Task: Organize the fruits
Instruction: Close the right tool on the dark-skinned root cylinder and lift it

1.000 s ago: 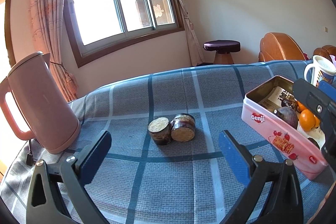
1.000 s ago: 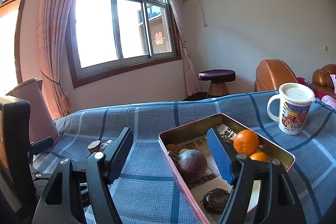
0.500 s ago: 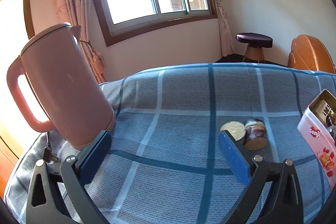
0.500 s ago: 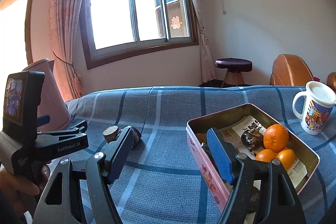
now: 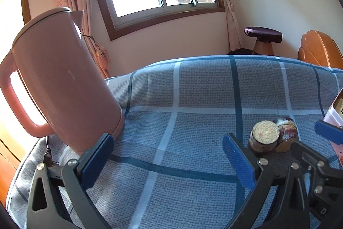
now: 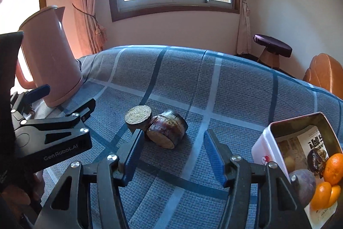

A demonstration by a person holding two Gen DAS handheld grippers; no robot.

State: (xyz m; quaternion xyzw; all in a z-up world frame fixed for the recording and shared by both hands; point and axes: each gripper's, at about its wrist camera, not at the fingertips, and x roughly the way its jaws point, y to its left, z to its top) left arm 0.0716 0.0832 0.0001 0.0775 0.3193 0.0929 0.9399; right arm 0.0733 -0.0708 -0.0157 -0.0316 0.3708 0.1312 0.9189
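Two short dark cut sugarcane pieces lie together on the blue plaid cloth: one upright (image 6: 137,117), one on its side (image 6: 167,131); they also show in the left wrist view (image 5: 264,136). My right gripper (image 6: 172,159) is open and empty, just in front of them. My left gripper (image 5: 168,160) is open and empty, left of the pieces. A pink tin (image 6: 263,146) at the right holds oranges (image 6: 333,165), a purple round fruit (image 6: 303,184) and a dark fruit (image 6: 316,159).
A pink electric kettle (image 5: 57,76) stands at the left of the table with its cord (image 5: 48,153) trailing. The table's far edge drops toward a window wall. A stool (image 5: 263,39) and a wooden chair (image 5: 319,49) stand beyond.
Both grippers have swung left. The right gripper has moved from over the tin to just before the sugarcane pieces. The left gripper now faces the kettle side.
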